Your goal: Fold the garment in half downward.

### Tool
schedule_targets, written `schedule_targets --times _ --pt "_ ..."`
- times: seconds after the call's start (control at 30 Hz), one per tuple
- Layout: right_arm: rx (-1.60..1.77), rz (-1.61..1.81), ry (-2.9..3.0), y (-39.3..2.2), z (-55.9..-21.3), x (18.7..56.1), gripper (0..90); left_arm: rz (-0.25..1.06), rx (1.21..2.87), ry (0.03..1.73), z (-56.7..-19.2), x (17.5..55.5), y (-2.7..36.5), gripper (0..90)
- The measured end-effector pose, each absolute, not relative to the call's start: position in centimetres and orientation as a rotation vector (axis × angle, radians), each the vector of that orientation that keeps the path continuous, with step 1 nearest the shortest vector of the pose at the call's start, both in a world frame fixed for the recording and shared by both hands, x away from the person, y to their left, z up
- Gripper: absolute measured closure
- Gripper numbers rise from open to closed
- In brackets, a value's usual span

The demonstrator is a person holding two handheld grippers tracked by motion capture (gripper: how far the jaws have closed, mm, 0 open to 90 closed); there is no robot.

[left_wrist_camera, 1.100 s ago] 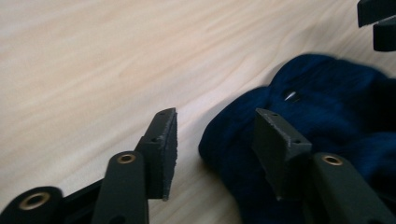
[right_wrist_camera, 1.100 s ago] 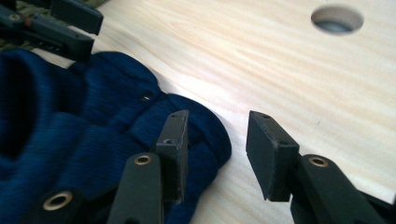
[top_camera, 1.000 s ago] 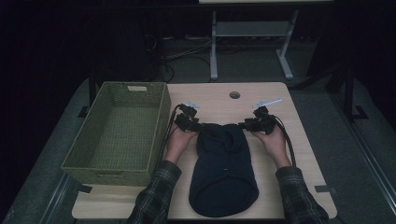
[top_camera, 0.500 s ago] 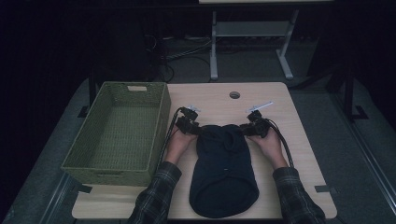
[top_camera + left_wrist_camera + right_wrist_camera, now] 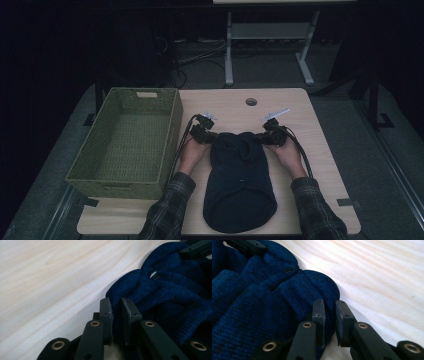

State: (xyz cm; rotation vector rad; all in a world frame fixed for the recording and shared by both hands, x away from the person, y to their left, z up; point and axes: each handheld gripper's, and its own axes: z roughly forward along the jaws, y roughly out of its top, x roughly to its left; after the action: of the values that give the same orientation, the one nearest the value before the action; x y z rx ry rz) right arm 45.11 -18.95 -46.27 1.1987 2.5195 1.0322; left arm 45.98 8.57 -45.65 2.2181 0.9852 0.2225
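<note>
A dark navy knit garment [image 5: 240,175] lies folded lengthwise in the middle of the wooden table [image 5: 225,102]. My left gripper [image 5: 209,138] sits at its far left corner and my right gripper [image 5: 266,139] at its far right corner. Along the left gripper [image 5: 116,306], the knit edge [image 5: 170,295] runs between the two jaws, which pinch it. The right gripper [image 5: 329,307] pinches the rounded fabric edge [image 5: 262,302] the same way. Both pairs of jaws have just been closing on the fabric. A dark button [image 5: 153,274] sits on the folded knit.
A green woven basket [image 5: 172,125] with nothing in it stands at the table's left, close to my left forearm. A cable hole [image 5: 251,101] lies in the tabletop beyond the garment. Bare wood extends to the right of the right hand.
The right gripper has slid a little leftward to the garment's corner. The left gripper has kept its place. The garment lies as before.
</note>
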Motion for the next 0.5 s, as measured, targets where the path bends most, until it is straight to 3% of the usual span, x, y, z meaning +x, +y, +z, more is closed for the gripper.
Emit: schedule_targets --times 0.5 --pt "1.112 1.066 2.371 -19.2 -40.5 45.7 79.8 0.475 2.076 0.882 -39.4 46.0 8.6 80.0"
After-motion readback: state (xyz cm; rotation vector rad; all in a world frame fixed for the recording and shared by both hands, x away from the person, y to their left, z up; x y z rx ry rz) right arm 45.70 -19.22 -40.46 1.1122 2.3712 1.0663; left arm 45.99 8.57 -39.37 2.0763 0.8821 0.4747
